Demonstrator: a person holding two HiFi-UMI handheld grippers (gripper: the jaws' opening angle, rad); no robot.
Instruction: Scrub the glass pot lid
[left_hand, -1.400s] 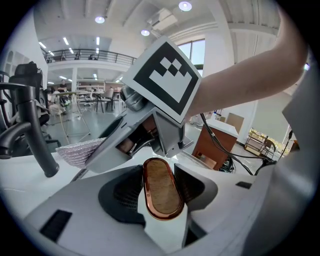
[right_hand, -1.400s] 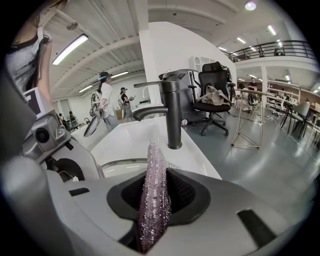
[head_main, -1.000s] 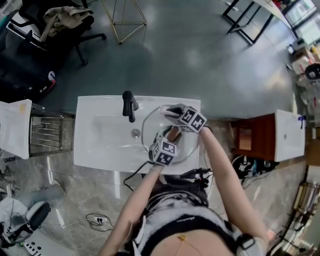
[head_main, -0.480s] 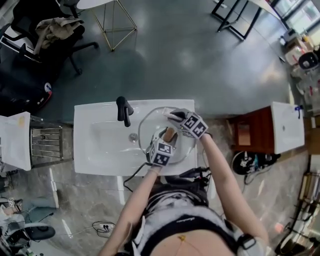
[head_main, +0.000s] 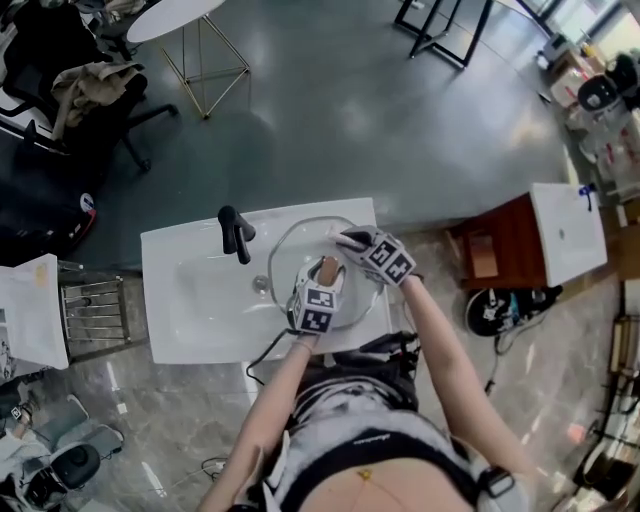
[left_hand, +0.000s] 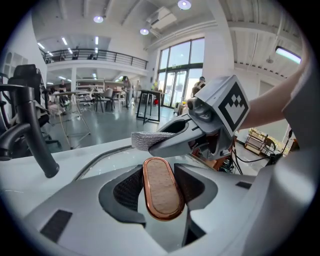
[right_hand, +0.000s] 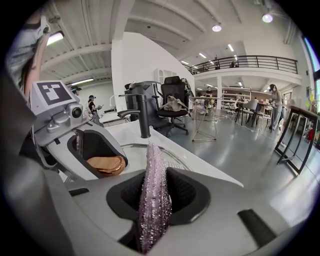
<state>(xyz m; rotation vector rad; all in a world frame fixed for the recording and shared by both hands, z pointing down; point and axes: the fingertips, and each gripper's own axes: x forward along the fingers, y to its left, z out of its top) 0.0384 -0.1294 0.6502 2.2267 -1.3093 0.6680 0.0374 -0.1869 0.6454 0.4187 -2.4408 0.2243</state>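
Copper-rimmed wooden knob (left_hand: 161, 192) of round glass pot lid (head_main: 295, 240) clamped in left gripper (left_hand: 161, 184); right gripper (right_hand: 155, 192) pinches glittery purple scrub cloth (right_hand: 152, 165). Best: knob steady, cloth flat across glass.

A white sink (head_main: 175, 300) carries everything. Its basin dips left of the left gripper (head_main: 325, 272), and the drain (head_main: 262, 284) sits just left of that gripper's tips. A black tap (head_main: 235, 232) stands upright on the far rim, left of both grippers and beyond the drain. The glass lid (head_main: 292, 240) lies over the sink's right part, under both grippers, with the right gripper (head_main: 345, 238) above its far side. Whether the lid's edge rests on the sink cannot be told. Behind the grippers, toward the person, the sink stands on marbled floor (head_main: 120, 420).
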